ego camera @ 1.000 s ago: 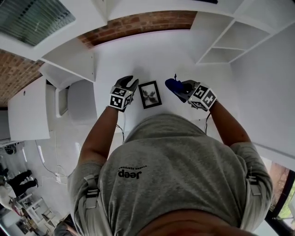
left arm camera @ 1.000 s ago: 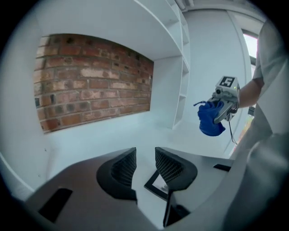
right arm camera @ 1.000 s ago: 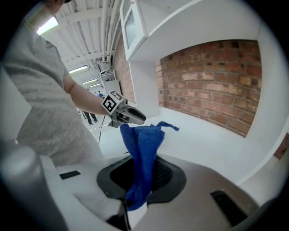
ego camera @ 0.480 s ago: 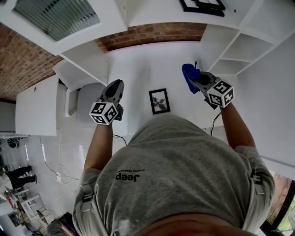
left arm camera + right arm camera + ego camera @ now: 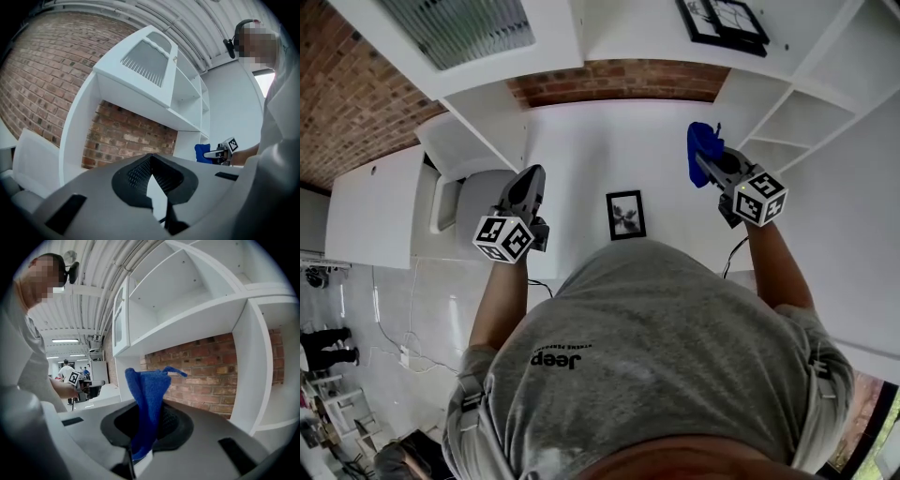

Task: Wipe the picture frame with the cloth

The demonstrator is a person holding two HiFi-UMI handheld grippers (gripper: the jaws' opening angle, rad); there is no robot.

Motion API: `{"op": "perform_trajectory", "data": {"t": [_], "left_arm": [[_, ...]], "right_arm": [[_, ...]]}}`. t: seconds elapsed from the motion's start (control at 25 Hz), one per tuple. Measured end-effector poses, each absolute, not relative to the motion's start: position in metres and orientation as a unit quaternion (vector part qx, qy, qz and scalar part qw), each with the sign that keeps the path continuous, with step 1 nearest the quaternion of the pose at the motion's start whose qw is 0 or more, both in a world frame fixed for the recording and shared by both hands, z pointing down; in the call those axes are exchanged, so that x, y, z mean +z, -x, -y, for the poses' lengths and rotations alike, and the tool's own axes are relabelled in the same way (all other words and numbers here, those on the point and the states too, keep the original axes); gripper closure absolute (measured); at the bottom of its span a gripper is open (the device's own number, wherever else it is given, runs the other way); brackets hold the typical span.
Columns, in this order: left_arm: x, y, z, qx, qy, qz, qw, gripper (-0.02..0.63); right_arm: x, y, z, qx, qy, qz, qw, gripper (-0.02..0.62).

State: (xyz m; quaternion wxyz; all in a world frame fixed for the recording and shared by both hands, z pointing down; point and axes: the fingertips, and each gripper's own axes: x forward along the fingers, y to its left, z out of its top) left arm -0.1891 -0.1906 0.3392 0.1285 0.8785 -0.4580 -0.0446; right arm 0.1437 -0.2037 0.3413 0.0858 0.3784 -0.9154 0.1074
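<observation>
Frame (image 5: 625, 215) lies flat on counter (image 5: 581, 141), clear of both grippers. Right of frame: right gripper (image 5: 711, 164) clamps blue cloth (image 5: 699, 142), which stands up out of its jaws. Left of frame: left gripper (image 5: 532, 180), jaws have just been closing, now together, nothing between.

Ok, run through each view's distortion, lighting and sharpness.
Head view: evenly lit, sharp, picture frame clear. Left gripper view: strong fisheye bends the brick wall, corners black. Right gripper view: same fisheye; cloth sharp.
</observation>
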Motion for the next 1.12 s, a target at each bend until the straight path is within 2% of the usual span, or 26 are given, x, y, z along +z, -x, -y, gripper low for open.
{"op": "perform_trajectory", "data": {"t": [0.24, 1.12], "left_arm": [[0.348, 0.179, 0.184, -0.033, -0.883, 0.447, 0.137, 0.588], [0.357, 0.168, 0.178, -0.024, -0.886, 0.439, 0.149, 0.588]], "right_arm": [[0.36, -0.152, 0.206, 0.139, -0.396, 0.903, 0.086, 0.543], [0.365, -0.149, 0.202, 0.131, -0.39, 0.906, 0.102, 0.543]]}}
